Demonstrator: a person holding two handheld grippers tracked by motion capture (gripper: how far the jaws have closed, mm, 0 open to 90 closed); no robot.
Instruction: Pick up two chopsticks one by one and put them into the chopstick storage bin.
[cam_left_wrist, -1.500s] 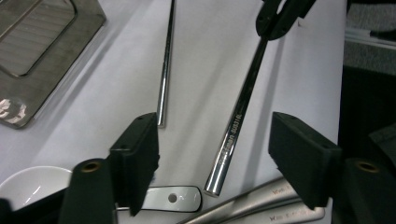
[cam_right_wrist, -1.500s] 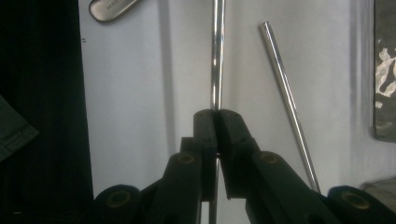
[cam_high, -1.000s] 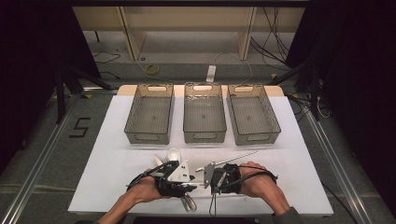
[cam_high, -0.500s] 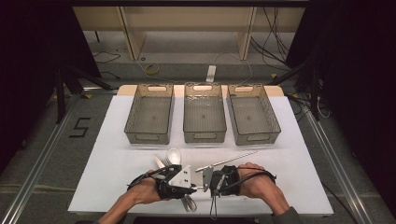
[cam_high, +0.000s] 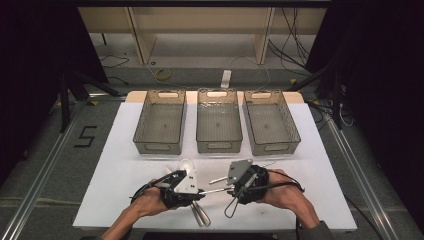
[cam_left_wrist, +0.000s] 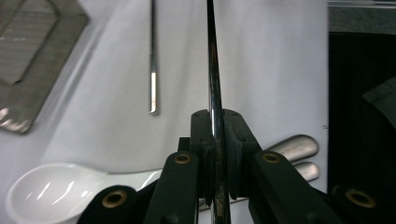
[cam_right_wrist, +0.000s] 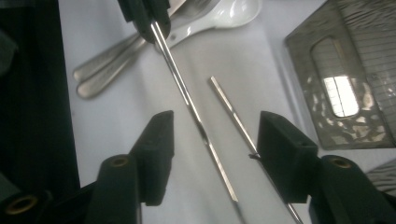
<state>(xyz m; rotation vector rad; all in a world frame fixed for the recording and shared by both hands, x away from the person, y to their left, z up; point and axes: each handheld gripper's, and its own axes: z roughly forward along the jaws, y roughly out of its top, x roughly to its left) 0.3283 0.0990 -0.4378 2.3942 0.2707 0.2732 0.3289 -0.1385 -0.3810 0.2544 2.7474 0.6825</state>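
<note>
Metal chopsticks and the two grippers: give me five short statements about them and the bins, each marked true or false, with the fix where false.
1. The left gripper is shut on a metal chopstick. True.
2. The right gripper clamps that chopstick too. False: its jaws have just been opening and stand apart, with the chopstick between them and untouched.
3. A second chopstick lies on the white table. True.
4. The three grey bins each hold cutlery. False: all three look empty.
5. The white spoon lies in the middle bin. False: it lies on the table beside the left gripper, next to two metal handles.
</note>
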